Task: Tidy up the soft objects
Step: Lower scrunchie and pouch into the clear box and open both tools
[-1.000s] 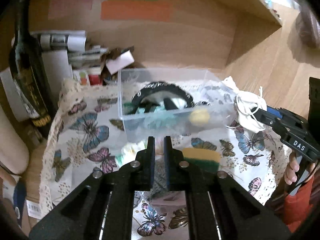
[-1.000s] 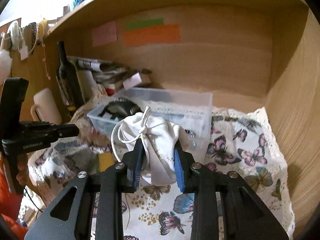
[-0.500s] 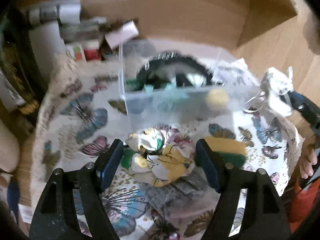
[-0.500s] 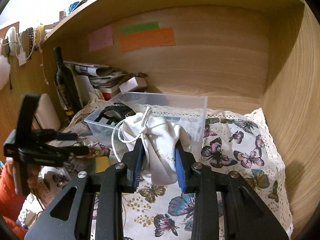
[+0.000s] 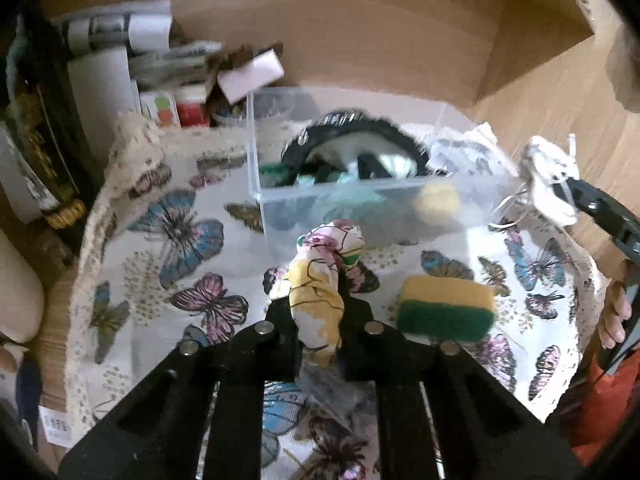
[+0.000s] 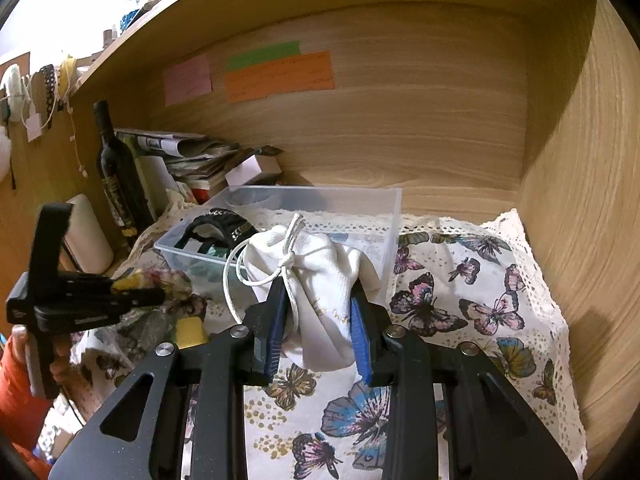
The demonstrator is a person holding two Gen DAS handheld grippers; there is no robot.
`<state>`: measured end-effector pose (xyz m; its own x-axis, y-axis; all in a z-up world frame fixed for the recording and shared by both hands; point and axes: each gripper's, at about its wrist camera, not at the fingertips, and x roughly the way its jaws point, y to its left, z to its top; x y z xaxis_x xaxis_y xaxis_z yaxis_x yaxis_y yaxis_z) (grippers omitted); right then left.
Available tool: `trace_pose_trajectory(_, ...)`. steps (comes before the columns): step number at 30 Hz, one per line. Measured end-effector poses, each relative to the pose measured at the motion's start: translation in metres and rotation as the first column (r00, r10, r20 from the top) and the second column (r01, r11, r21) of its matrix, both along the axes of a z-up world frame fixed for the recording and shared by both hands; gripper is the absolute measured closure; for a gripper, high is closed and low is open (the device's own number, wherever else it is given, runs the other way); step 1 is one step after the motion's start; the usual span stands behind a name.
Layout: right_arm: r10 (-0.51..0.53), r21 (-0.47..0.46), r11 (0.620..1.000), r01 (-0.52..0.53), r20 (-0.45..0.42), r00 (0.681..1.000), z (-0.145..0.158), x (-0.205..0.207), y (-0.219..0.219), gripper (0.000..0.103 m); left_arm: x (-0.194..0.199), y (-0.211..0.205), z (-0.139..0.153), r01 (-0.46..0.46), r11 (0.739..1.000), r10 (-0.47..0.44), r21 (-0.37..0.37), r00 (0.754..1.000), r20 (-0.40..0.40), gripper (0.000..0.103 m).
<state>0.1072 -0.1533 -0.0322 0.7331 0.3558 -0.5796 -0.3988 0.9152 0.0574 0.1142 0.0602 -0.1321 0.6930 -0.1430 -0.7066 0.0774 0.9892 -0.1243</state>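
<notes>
Since half a second ago the left claw [image 5: 320, 304] has gone from wide apart over the floral cloth bundle [image 5: 320, 280] to clamped on it. The bundle now stands up between the fingers, and appears raised off the butterfly-print cloth [image 5: 176, 240] covering the worktop, though the left wrist view does not settle that. One second ago the same claw was shut and empty. Judgement: the pick of this item is made, and what remains is the carry into the clear plastic bin [image 5: 256, 152].

The right claw [image 6: 320, 320] is unchanged across the interval: clamped on the white drawstring pouch [image 6: 316, 280], blue pads pressing both flanks, cord loop hanging to the left.

Positions. The floral bundle sits in the left claw's grip, just short of the bin's near wall and below its rim. The pouch is held in front of the bin's right end, seemingly at about rim height, not yet over the opening. The bin already holds a black strap item [image 5: 352, 136] and a yellow soft ball [image 5: 436, 200]. A yellow-and-green sponge [image 5: 444, 308] lies on the cloth, just right of the left claw, untouched.

Both held items are limp fabric; snagging on the bin rim is the likely fault.
</notes>
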Motion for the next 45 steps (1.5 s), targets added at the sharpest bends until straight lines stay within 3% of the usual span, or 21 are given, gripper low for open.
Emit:
trace_pose_trajectory(10, -0.011, 0.021, 1.000, 0.009, 0.084, 0.996, 0.027, 0.016, 0.003, 0.075, -0.004, -0.012, 0.060, 0.009, 0.999, -0.017, 0.046, 0.984, 0.178, 0.091)
trace_pose_trajectory(20, 0.003, 0.026, 1.000, -0.007, 0.126, 0.992, 0.042, 0.042, 0.020, 0.075, 0.041, -0.013, 0.082, -0.026, 0.998, 0.012, 0.056, 0.972, 0.236, 0.091)
trace_pose_trajectory(26, 0.013, 0.004, 1.000, -0.013, 0.105, 0.994, 0.037, 0.064, 0.036, 0.075, 0.071, -0.014, 0.078, -0.051, 0.997, 0.037, 0.060, 0.976, 0.214, 0.091)
trace_pose_trajectory(37, -0.006, -0.086, 0.996, 0.000, -0.066, 0.998, -0.016, 0.118, 0.060, 0.075, 0.125, -0.004, 0.048, -0.075, 0.997, 0.073, 0.020, 0.994, 0.076, 0.091)
trace_pose_trajectory(45, -0.001, -0.117, 0.993, -0.017, -0.150, 0.989, -0.036, 0.128, 0.063, 0.075, 0.137, -0.006, 0.033, -0.059, 0.998, 0.059, 0.018, 0.998, 0.022, 0.086)
